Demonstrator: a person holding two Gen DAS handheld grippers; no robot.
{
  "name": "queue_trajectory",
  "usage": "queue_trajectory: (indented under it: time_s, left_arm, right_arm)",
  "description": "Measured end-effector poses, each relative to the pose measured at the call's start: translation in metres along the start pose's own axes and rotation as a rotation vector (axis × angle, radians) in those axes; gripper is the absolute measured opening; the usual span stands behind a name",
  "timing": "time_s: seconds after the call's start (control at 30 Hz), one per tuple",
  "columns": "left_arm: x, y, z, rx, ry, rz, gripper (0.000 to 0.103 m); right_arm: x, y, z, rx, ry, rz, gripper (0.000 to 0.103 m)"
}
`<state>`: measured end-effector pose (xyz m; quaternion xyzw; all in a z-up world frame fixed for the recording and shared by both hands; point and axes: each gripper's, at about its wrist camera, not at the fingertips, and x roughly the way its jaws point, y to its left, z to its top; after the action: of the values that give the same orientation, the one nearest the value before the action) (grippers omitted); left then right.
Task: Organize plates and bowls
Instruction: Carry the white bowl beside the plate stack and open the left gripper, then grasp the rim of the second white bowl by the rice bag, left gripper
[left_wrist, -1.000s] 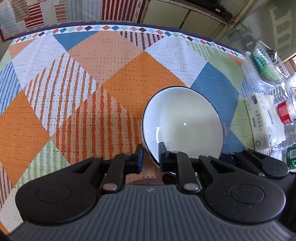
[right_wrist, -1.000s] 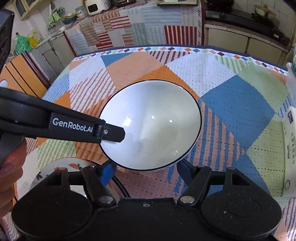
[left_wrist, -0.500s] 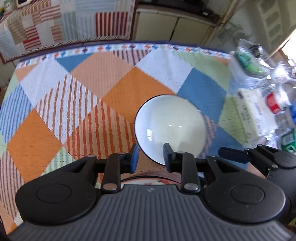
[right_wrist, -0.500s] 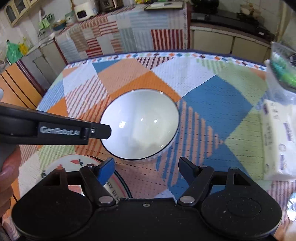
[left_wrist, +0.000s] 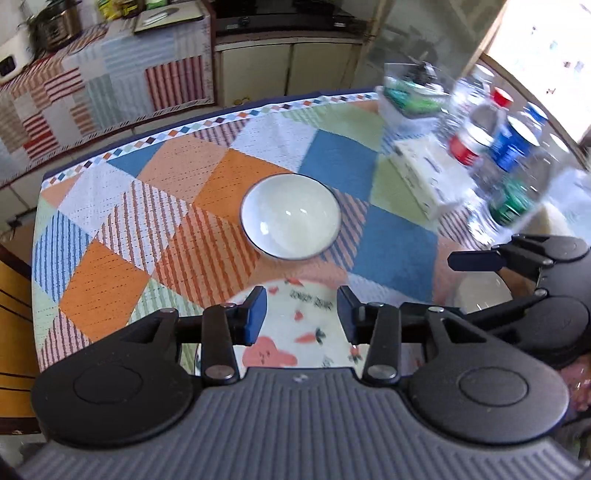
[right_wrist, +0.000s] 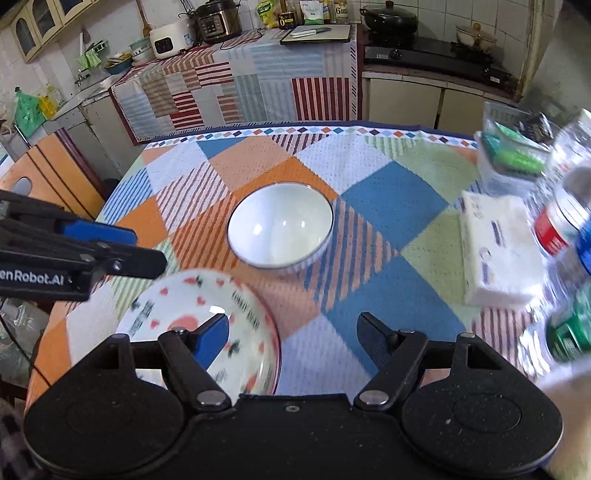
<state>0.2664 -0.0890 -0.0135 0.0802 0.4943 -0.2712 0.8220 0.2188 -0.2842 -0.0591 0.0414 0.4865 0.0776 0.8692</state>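
Observation:
A white bowl with a dark rim (left_wrist: 290, 216) sits upright on the patterned tablecloth, free of both grippers; it also shows in the right wrist view (right_wrist: 280, 226). A plate printed with carrots and red shapes (left_wrist: 295, 325) lies near the front edge, under my left gripper (left_wrist: 298, 310), which is open and empty above it. In the right wrist view the plate (right_wrist: 199, 317) is at lower left. My right gripper (right_wrist: 291, 328) is open and empty, raised above the cloth. A second white bowl (left_wrist: 482, 295) shows partly behind the right gripper in the left wrist view.
A tissue pack (right_wrist: 495, 247) lies at the right. Several plastic bottles (left_wrist: 491, 147) and a clear box with green contents (right_wrist: 513, 155) crowd the right edge. A wooden chair (right_wrist: 48, 173) stands at the left. Kitchen counters line the back.
Both grippers have pulled back and up from the white bowl. The left gripper, shut on its rim a second ago, has let go and opened. The bowl now rests on the cloth.

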Motion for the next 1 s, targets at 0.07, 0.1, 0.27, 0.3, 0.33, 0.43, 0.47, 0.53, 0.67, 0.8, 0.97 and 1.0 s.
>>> queue_trajectory:
  time_s: [0.07, 0.1, 0.27, 0.3, 0.33, 0.43, 0.47, 0.53, 0.67, 0.8, 0.97, 1.0]
  left_arm:
    - [-0.012, -0.006, -0.006, 0.039, -0.008, -0.016, 0.046]
    - [-0.019, -0.009, -0.01, 0.06, -0.015, -0.018, 0.05]
    - [-0.041, -0.025, -0.027, 0.119, 0.001, -0.044, 0.057]
    - [-0.044, -0.028, -0.03, 0.128, 0.003, -0.046, 0.06]
    - [-0.047, -0.031, -0.034, 0.138, 0.007, -0.048, 0.064]
    - [-0.051, -0.038, -0.043, 0.152, 0.026, -0.04, 0.07]
    - [-0.053, -0.039, -0.045, 0.153, 0.03, -0.039, 0.07]
    - [-0.055, -0.043, -0.051, 0.152, 0.038, -0.047, 0.074]
    - [-0.055, -0.048, -0.064, 0.147, 0.056, -0.085, 0.079]
    - [-0.052, -0.056, -0.077, 0.17, 0.067, -0.082, 0.09]
    - [-0.044, -0.063, -0.086, 0.186, 0.08, -0.085, 0.09]
    - [-0.041, -0.064, -0.087, 0.187, 0.083, -0.087, 0.09]
  right_arm:
    - [-0.014, 0.001, -0.009, 0.0, 0.007, -0.006, 0.081]
    - [-0.021, 0.002, -0.014, -0.004, 0.007, -0.017, 0.082]
    - [-0.043, 0.006, -0.038, -0.022, 0.021, -0.077, 0.086]
    - [-0.045, 0.007, -0.043, -0.025, 0.028, -0.075, 0.086]
    - [-0.049, 0.008, -0.046, -0.028, 0.033, -0.072, 0.087]
    - [-0.061, 0.014, -0.06, -0.046, 0.037, -0.075, 0.089]
    - [-0.065, 0.015, -0.064, -0.043, 0.039, -0.077, 0.089]
    - [-0.073, 0.015, -0.07, -0.031, 0.04, -0.079, 0.09]
    - [-0.083, 0.016, -0.082, -0.036, 0.063, -0.11, 0.09]
    - [-0.086, 0.018, -0.095, -0.105, 0.076, -0.148, 0.09]
    - [-0.082, 0.007, -0.113, -0.087, 0.076, -0.155, 0.09]
    - [-0.082, 0.003, -0.117, -0.07, 0.061, -0.156, 0.09]
